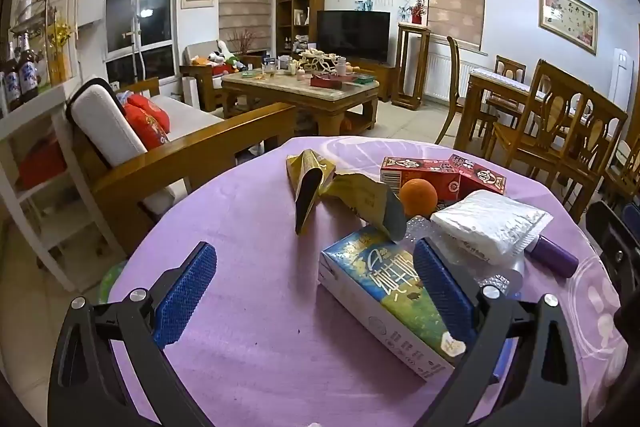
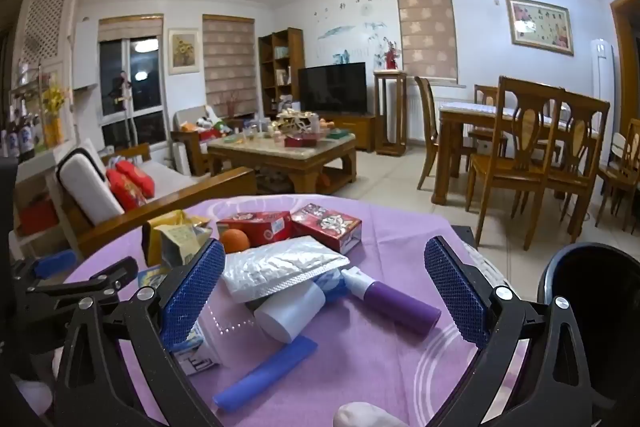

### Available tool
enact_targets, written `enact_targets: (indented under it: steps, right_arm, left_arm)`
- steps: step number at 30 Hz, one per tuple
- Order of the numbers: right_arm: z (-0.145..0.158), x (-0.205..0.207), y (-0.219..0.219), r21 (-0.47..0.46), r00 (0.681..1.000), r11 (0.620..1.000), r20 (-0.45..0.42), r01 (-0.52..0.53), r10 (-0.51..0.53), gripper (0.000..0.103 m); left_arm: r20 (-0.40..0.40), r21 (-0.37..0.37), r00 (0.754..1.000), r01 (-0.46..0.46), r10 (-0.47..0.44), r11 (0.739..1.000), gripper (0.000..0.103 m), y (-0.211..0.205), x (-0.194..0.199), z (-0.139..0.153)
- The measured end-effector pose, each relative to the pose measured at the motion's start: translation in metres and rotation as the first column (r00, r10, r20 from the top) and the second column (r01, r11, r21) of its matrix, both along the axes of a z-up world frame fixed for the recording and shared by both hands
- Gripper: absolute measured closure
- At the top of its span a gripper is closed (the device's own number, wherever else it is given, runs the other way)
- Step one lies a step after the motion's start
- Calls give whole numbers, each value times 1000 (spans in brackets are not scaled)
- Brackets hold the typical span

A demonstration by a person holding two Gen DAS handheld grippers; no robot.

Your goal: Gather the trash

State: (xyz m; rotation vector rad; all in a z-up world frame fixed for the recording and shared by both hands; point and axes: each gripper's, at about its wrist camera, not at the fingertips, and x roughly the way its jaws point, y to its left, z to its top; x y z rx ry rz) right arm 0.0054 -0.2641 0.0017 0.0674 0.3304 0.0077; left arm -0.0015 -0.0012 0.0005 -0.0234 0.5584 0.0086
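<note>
Trash lies on a round table with a purple cloth (image 1: pixel 248 235). In the left wrist view there are a crumpled gold wrapper (image 1: pixel 320 187), a blue-green carton (image 1: pixel 384 291), an orange (image 1: pixel 418 197), red boxes (image 1: pixel 424 175), a silver padded pouch (image 1: pixel 488 223) and a purple tube (image 1: pixel 554 255). My left gripper (image 1: pixel 316 291) is open, low over the cloth, its right finger over the carton. My right gripper (image 2: pixel 324 295) is open and empty, straddling the pouch (image 2: pixel 280 263), a white roll (image 2: pixel 290 311) and the purple tube (image 2: pixel 392 301). A blue strip (image 2: pixel 266 371) lies nearer.
A dark bin (image 2: pixel 596 311) stands right of the table. A wooden sofa (image 1: pixel 160 147) with red cushions stands left. A cluttered coffee table (image 1: pixel 300 87) and TV are behind. A dining table with chairs (image 1: pixel 552 115) is at right. White shelving (image 1: pixel 36 155) stands at far left.
</note>
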Motion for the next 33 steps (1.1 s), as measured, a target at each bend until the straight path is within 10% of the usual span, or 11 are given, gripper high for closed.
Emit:
enact_targets:
  steps: [33]
  right_arm:
    - [-1,2,-1,9,1000,1000,-15,1,0,4]
  left_arm:
    - [-12,6,1000,-2,2,1000,5,-2,0,0]
